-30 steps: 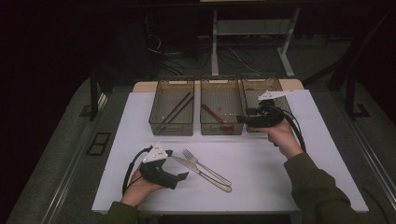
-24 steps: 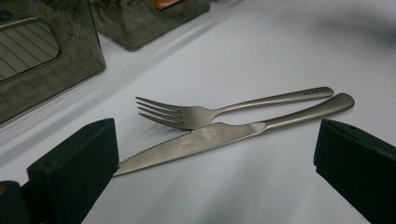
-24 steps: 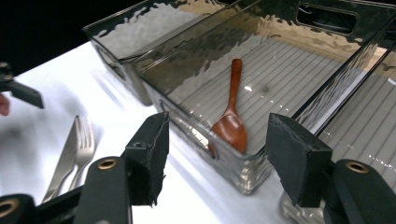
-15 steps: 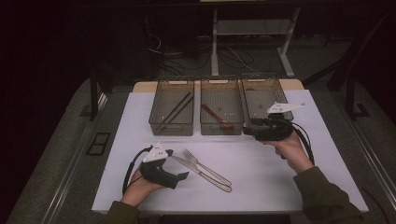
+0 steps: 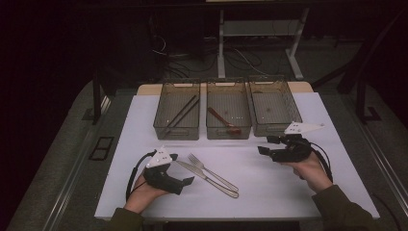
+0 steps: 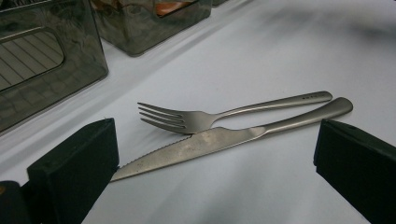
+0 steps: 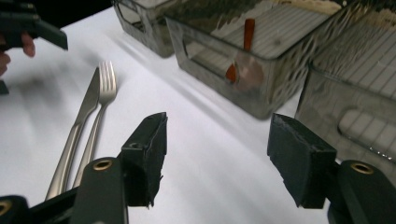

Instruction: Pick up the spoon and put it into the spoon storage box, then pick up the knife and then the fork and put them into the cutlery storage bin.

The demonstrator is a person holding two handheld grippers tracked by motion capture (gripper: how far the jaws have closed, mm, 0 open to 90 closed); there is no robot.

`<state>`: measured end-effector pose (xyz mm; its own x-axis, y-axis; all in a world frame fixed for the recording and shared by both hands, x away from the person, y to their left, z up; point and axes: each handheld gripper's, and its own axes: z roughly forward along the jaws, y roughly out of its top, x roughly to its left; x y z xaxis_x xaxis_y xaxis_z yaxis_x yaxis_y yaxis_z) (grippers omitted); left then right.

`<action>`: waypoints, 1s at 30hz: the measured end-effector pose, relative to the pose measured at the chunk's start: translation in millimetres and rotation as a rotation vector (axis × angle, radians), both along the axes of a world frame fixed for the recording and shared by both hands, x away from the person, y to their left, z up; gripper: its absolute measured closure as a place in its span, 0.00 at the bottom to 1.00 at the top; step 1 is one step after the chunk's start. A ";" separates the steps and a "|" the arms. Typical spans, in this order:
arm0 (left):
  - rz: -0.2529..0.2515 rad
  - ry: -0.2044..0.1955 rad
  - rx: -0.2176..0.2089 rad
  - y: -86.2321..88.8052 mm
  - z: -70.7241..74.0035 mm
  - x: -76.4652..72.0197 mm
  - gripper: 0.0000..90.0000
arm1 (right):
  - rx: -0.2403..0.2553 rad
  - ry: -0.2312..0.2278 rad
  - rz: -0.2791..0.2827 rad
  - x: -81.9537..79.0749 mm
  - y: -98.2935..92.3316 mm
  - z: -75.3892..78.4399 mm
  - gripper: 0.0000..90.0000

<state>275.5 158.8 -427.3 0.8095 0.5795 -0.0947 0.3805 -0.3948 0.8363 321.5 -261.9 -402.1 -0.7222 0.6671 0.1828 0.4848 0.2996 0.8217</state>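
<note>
Overhead, white tabletop (image 5: 288, 192) amid dark room.

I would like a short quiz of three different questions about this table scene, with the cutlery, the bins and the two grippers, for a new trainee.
1. True or false: the knife and the fork lie side by side on the white table.
2. Which bin holds the red-handled utensil? A) left bin B) middle bin C) right bin
3. Fill in: the jaws of the right gripper are ____ and hold nothing.

Key:
1. True; they lie close together, between the left gripper and the right gripper.
2. B
3. open
</note>
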 end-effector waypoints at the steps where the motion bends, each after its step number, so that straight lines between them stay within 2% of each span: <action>1: -0.001 0.000 -0.001 -0.4 0.1 -0.2 0.00 | 0.001 0.004 0.001 -2.4 -0.7 -1.1 0.40; 9: -0.013 0.004 -0.002 -2.1 1.0 -0.7 0.00 | -0.017 0.007 0.010 -17.8 -6.5 -8.7 0.39; 13: -0.026 -0.004 -0.009 -4.0 2.6 -2.5 0.07 | -0.019 0.022 0.010 -25.0 -8.6 -13.0 0.39; 15: -0.048 0.001 -0.011 -5.2 3.5 -3.0 0.16 | -0.025 0.023 0.015 -28.0 -9.9 -14.9 0.39; 21: -0.103 0.020 -0.009 -13.1 2.7 -4.8 0.33 | -0.036 0.028 0.017 -36.8 -12.2 -19.3 0.39; 26: -0.170 0.051 -0.006 -23.0 1.9 -3.4 0.59 | -0.042 0.038 0.019 -42.4 -14.8 -22.5 0.39; 30: -0.211 0.072 0.023 -35.0 0.3 -0.1 0.78 | -0.051 0.045 0.017 -47.2 -16.7 -25.0 0.39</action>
